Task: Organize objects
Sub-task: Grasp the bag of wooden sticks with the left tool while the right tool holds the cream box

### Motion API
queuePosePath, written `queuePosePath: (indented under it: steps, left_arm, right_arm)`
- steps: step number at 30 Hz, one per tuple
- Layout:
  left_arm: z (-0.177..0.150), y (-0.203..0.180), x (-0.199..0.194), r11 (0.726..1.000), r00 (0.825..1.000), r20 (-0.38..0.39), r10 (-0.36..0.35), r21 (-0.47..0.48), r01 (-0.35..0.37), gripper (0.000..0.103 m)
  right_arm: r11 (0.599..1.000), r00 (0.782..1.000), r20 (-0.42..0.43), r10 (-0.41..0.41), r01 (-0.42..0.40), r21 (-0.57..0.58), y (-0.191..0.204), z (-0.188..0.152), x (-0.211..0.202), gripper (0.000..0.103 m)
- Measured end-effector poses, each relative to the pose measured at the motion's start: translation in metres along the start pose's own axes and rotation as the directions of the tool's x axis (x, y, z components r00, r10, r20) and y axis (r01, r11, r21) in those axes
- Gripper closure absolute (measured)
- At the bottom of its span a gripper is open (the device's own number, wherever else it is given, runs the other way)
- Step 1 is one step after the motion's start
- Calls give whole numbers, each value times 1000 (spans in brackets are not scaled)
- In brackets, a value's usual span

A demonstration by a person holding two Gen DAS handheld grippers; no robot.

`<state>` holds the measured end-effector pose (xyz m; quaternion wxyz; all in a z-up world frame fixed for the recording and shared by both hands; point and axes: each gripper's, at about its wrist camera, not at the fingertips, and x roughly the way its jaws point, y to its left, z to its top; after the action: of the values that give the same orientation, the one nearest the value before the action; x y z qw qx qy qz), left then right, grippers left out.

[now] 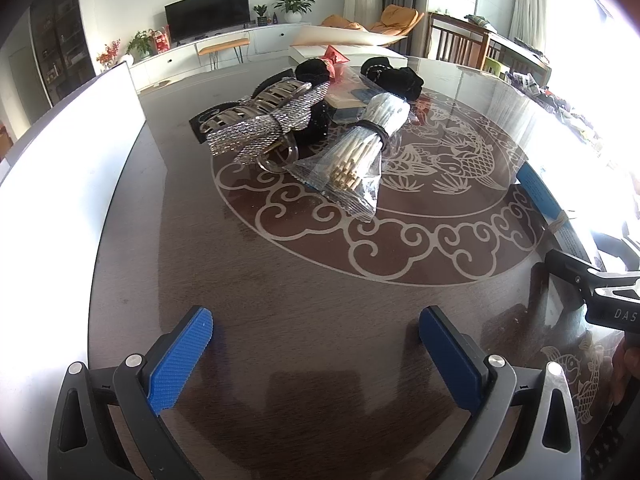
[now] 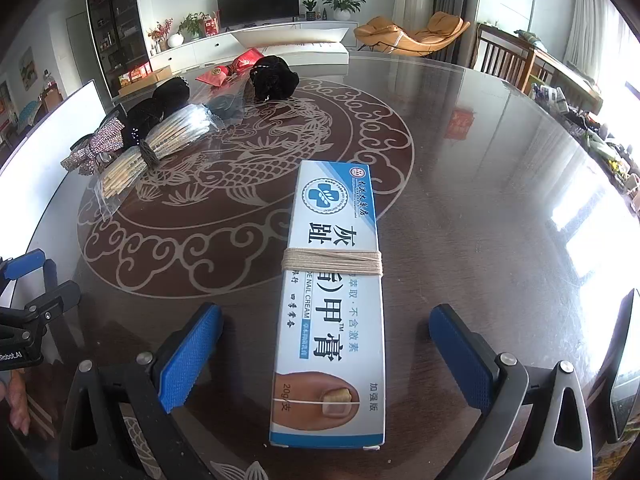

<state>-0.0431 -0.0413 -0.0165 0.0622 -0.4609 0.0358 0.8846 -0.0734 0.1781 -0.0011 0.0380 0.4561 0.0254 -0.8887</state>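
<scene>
A blue-and-white nail cream box (image 2: 334,300) bound with beige string lies flat on the dark round table (image 2: 480,200). My right gripper (image 2: 326,354) is open, its blue pads either side of the box's near end without touching it. My left gripper (image 1: 316,350) is open and empty over bare table. Ahead of it lies a pile: a bagged bundle of sticks (image 1: 360,156), a sparkly silver hair clip (image 1: 260,124) and black scrunchies (image 1: 394,76). The pile also shows in the right wrist view (image 2: 156,144). The box's edge shows in the left wrist view (image 1: 540,192).
A white board (image 1: 68,152) stands along the table's left edge. A red packet (image 2: 236,68) lies at the far side of the table. A dark phone-like slab (image 2: 622,364) sits at the right edge. Chairs and a cluttered side table stand beyond the right rim.
</scene>
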Motion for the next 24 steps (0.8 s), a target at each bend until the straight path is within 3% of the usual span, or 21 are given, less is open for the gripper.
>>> queuePosePath:
  steps: [4, 8, 13, 17, 18, 20, 21, 22, 24]
  left_arm:
    - [26, -22, 9, 995, 1000, 20, 7, 103, -9, 0]
    - [66, -38, 23, 990, 998, 49, -24, 139, 17, 0]
    - [106, -53, 51, 980, 999, 19, -50, 195, 45, 0]
    - [117, -57, 69, 976, 999, -23, -45, 211, 49, 0]
    - [115, -56, 69, 977, 998, -14, -62, 202, 63, 7]
    - [111, -53, 63, 980, 994, -7, -106, 167, 106, 36]
    - [108, -54, 61, 982, 994, 2, -110, 158, 108, 57]
    - [103, -54, 57, 983, 995, 3, -101, 155, 99, 72]
    - [91, -54, 47, 987, 995, -3, -101, 129, 100, 73]
  right_arm:
    - [1000, 1000, 0, 0, 0, 0, 0, 0, 0, 0]
    - [1000, 1000, 0, 0, 0, 0, 0, 0, 0, 0]
    - [1000, 1000, 0, 0, 0, 0, 0, 0, 0, 0]
    - [1000, 1000, 0, 0, 0, 1, 0, 0, 1, 0]
    - [1000, 1000, 0, 0, 0, 0, 0, 0, 1, 0]
    - [1000, 1000, 0, 0, 0, 1, 0, 0, 0, 0]
    - [1000, 1000, 0, 0, 0, 1, 0, 0, 1, 0]
    - [1000, 1000, 0, 0, 0, 0, 0, 0, 1, 0]
    - [1000, 1000, 0, 0, 0, 1, 1, 1, 1, 0]
